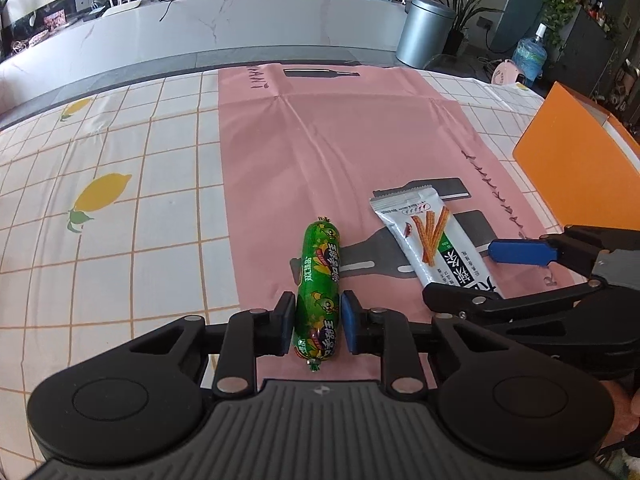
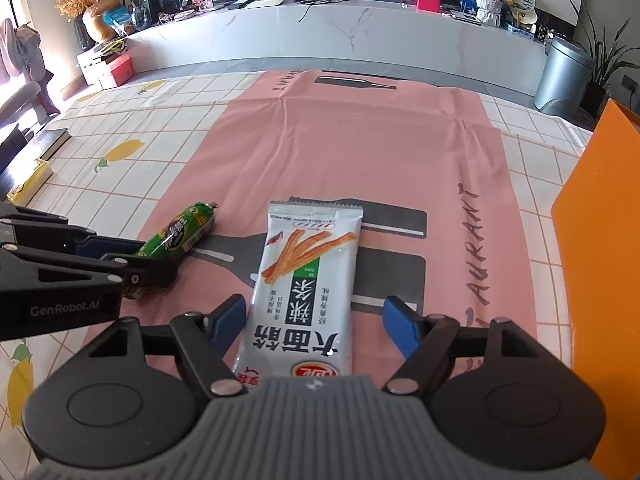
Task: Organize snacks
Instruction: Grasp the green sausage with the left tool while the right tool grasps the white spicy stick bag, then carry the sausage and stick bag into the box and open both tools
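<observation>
Left gripper [image 1: 316,322] pinches sausage [image 1: 318,292] crosswise at its near end, grip for lifting; right gripper [image 2: 314,326] spread astride packet [image 2: 306,292] (pads clear), poised to close. Both snacks on pink mat [image 1: 360,148], orange box [image 1: 580,172] alongside.

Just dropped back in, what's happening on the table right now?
A person is sorting snacks with two handheld grippers. The left gripper is shut on the green plastic-wrapped sausage, which lies on the pink bag spread over the lemon-print tablecloth. The right gripper is open and straddles the white spicy-stick snack packet, not gripping it. An orange box stands at the right.
</observation>
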Demonstrator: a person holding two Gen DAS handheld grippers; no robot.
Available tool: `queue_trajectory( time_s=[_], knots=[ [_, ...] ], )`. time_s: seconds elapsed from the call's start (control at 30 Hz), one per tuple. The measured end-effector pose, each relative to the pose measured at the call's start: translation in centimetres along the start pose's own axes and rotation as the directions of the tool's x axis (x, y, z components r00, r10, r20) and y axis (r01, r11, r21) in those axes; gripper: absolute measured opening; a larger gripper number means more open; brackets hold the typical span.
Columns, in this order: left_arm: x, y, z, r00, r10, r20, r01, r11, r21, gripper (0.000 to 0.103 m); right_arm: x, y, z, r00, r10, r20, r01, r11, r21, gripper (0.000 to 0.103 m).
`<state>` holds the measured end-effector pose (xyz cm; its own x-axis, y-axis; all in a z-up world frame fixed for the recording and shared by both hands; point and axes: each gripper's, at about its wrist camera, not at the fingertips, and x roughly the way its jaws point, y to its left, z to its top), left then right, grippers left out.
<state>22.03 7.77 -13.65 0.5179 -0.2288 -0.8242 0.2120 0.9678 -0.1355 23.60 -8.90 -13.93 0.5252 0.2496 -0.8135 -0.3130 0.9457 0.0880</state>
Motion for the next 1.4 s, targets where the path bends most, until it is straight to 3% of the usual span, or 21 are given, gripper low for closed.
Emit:
queue_trajectory(
  time_s=[0.13,0.37,0.57,0.67,0.73,0.83,1.0,1.4],
  knots=[
    [0.1,-0.4,0.4,1.000,0.023,-0.005,-0.023,1.000,0.010,0.039,0.3,-0.1,0.2,1.000,0.011,0.002,-0.012,1.000,0.011,0.073],
    [1.1,-0.5,1.2,0.997,0.077,-0.032,-0.076,0.997,0.024,0.041,0.7,0.3,0.4,1.000,0.001,0.012,-0.001,1.000,-0.012,0.073],
    [1.5,-1.4,1.3,0.992,0.118,-0.033,-0.117,0.993,0.027,0.040,0.8,1.1,-0.1,1.000,-0.015,0.024,0.016,0.998,-0.062,0.074],
    [1.6,-2.2,1.4,0.990,0.139,-0.033,-0.138,0.990,0.036,0.027,0.6,1.4,-0.2,0.999,-0.020,0.031,0.022,0.996,-0.086,0.066],
    [1.6,-2.3,1.4,0.989,0.139,-0.038,-0.139,0.990,0.005,0.025,0.4,1.4,-0.2,0.999,-0.020,0.029,0.022,0.996,-0.091,0.054],
    [1.5,-2.1,1.5,0.990,0.132,-0.044,-0.134,0.990,-0.053,0.024,0.2,1.2,-0.2,1.000,-0.017,0.019,0.019,0.996,-0.086,0.050],
    [0.8,-2.2,1.3,0.993,0.105,-0.048,-0.110,0.985,-0.134,0.024,-0.6,0.5,-0.3,1.000,-0.007,-0.010,0.007,0.998,-0.062,0.047],
    [-4.5,-6.0,1.2,0.999,0.054,0.003,-0.053,0.982,-0.180,0.024,-6.5,-1.8,-1.4,0.998,0.050,-0.048,-0.050,0.999,-0.014,0.047]
  ],
)
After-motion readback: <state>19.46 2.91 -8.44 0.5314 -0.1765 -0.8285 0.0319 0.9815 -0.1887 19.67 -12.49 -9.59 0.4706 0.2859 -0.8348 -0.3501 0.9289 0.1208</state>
